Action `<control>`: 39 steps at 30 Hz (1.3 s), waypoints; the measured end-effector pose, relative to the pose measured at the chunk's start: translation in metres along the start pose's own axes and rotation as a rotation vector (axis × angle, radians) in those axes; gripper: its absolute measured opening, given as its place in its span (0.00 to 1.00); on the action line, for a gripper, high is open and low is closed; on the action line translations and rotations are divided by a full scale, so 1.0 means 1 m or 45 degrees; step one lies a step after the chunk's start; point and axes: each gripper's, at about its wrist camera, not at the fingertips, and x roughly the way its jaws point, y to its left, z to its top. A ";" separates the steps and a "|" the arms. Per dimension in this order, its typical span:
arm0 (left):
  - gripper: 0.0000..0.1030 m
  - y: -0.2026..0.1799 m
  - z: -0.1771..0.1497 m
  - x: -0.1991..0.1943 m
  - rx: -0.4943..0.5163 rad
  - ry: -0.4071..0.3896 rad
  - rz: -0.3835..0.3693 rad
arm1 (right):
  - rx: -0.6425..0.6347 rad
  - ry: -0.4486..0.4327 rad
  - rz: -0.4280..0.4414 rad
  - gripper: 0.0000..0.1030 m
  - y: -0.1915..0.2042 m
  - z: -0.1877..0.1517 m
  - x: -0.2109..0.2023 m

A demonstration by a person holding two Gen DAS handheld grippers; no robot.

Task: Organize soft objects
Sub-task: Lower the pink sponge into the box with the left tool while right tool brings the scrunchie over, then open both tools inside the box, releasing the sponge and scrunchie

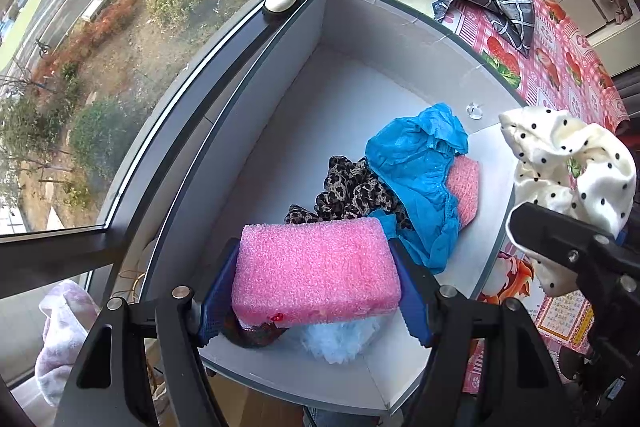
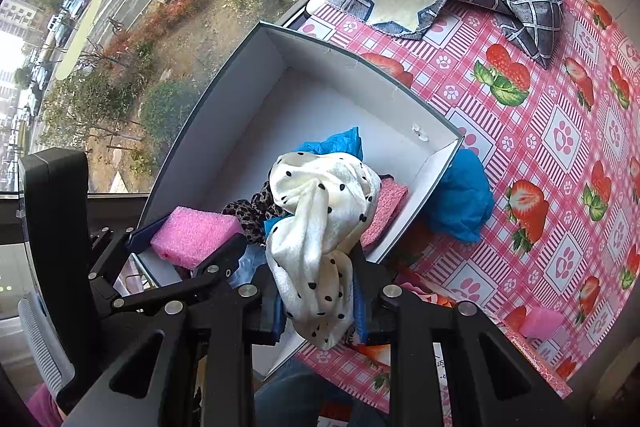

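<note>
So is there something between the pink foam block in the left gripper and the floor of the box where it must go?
Partly. The pink foam block, clamped in the left gripper, hangs over a white fluffy item and a dark lacy fabric. The box has bare floor farther in.

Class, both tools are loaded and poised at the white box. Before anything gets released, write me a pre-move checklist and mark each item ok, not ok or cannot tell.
1. Left tool grips the pink foam block from both sides: ok.
2. Block is over the white box, not its rim: ok.
3. Right tool holds the polka-dot scrunchie: ok.
4. Scrunchie is fully inside the box outline: cannot tell.
5. Free floor remains in the box's far half: ok.
6. All soft items are boxed: not ok; a blue cloth and small pink block lie on the tablecloth.
</note>
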 end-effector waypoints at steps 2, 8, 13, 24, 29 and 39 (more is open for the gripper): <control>0.72 -0.001 0.000 -0.001 0.004 -0.003 0.000 | -0.002 -0.003 -0.001 0.24 0.000 -0.001 -0.001; 0.72 -0.001 -0.001 -0.002 0.006 -0.004 0.005 | -0.004 -0.002 -0.001 0.24 0.001 -0.001 -0.001; 0.72 -0.001 -0.002 -0.002 0.005 -0.008 0.004 | -0.002 -0.003 -0.002 0.24 0.001 -0.001 -0.001; 0.72 -0.002 -0.003 -0.004 0.012 -0.015 0.008 | -0.010 -0.012 -0.004 0.24 0.003 -0.002 -0.004; 0.72 -0.002 -0.003 -0.005 0.008 -0.014 0.002 | -0.005 -0.009 -0.004 0.24 0.002 -0.003 -0.003; 0.79 -0.003 -0.012 -0.004 0.025 0.011 -0.031 | -0.024 -0.052 0.001 0.53 0.001 -0.004 -0.012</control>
